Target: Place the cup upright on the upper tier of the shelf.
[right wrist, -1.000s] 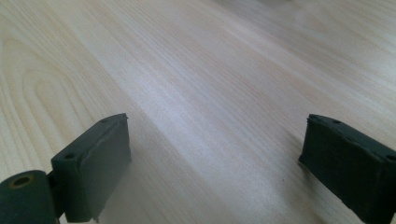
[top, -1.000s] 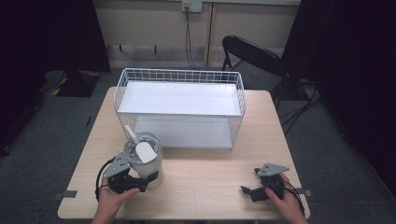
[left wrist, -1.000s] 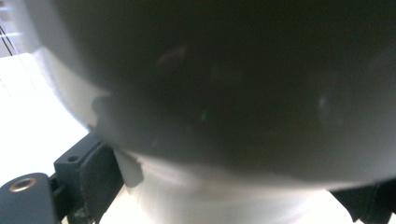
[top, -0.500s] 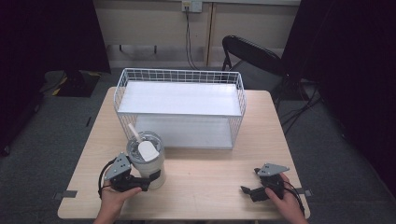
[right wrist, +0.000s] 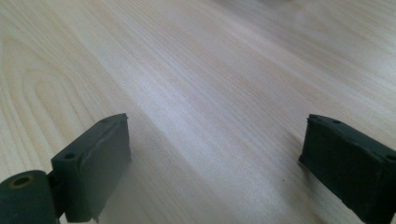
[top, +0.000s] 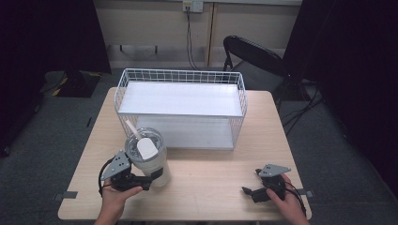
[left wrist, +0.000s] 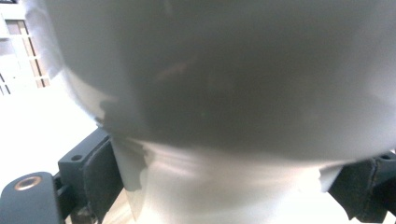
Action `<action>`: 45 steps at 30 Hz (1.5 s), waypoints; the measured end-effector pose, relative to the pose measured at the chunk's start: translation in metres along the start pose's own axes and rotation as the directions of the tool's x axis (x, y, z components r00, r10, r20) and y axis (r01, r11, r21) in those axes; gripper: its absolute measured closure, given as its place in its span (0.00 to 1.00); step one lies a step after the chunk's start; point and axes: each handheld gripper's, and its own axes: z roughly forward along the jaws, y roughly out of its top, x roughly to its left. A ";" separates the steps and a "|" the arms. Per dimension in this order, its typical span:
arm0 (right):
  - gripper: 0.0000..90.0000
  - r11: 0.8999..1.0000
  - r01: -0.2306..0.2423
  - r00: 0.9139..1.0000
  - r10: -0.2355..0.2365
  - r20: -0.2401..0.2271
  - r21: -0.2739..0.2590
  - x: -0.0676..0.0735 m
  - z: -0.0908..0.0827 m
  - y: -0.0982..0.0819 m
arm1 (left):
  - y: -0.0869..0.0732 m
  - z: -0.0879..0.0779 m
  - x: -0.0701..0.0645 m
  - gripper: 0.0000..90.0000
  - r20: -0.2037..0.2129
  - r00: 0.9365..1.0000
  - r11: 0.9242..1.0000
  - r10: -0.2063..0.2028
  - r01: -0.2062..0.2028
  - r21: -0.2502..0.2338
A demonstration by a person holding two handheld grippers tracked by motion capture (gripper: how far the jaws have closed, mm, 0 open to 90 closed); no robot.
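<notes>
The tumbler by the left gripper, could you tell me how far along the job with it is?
Done: the left gripper is shut on the tumbler. In hand: it stands on the table. Left: any move, perhaps into the wire basket. The right gripper waits open.

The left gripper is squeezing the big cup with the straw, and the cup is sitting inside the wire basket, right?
Not quite. The left gripper does squeeze the tumbler, but the high view shows it standing on the table, in front of the wire basket, not inside it.
</notes>
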 end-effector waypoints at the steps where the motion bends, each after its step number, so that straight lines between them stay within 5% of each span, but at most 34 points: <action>1: 0.08 1.000 0.000 1.000 0.000 0.000 0.000 0.000 0.000 0.000 | 0.002 0.000 0.000 0.11 -0.001 1.000 1.000 -0.005 0.005 0.000; 26: 0.08 1.000 0.000 1.000 0.000 0.001 0.000 0.000 0.000 0.000 | 0.046 -0.001 0.009 0.11 -0.046 0.999 1.000 -0.009 0.008 -0.027; 45: 0.08 1.000 0.000 1.000 0.000 0.000 0.000 0.000 0.000 0.000 | 0.079 0.001 0.015 0.11 -0.053 0.998 1.000 -0.024 0.025 0.007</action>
